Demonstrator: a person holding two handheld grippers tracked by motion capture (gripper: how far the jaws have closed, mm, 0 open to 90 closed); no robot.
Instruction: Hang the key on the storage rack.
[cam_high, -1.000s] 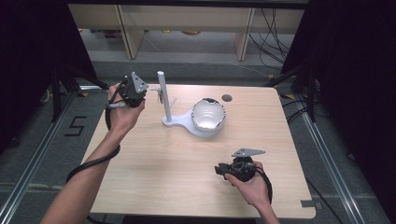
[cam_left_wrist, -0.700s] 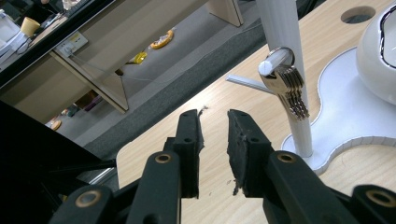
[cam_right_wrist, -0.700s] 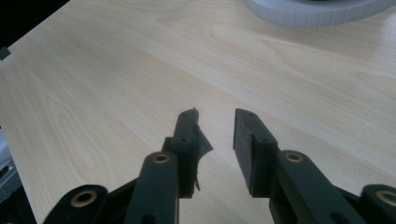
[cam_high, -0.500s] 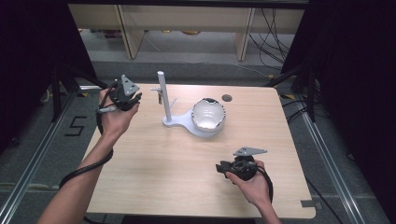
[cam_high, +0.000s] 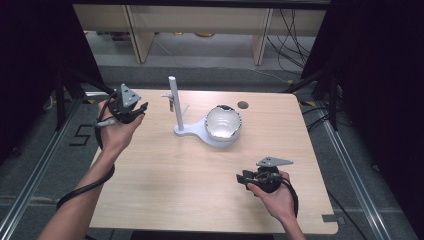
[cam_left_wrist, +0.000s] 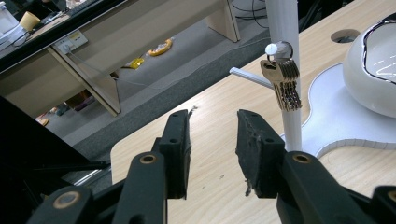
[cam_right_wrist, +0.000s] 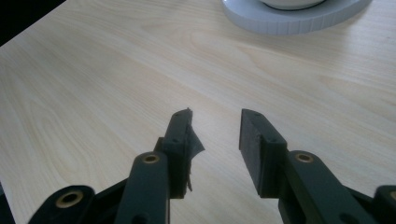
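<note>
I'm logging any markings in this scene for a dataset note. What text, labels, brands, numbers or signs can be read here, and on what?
"5": a dark mark shaped like this digit on the grey floor left of the table; it may be tape.
Keys on the white post: any stamping too small to read.
No other text readable.

The left claw (cam_high: 141, 107) has moved leftward and slightly toward the person, away from the white post (cam_high: 174, 102), and now sits at the desk's (cam_high: 165, 185) left edge.
</note>
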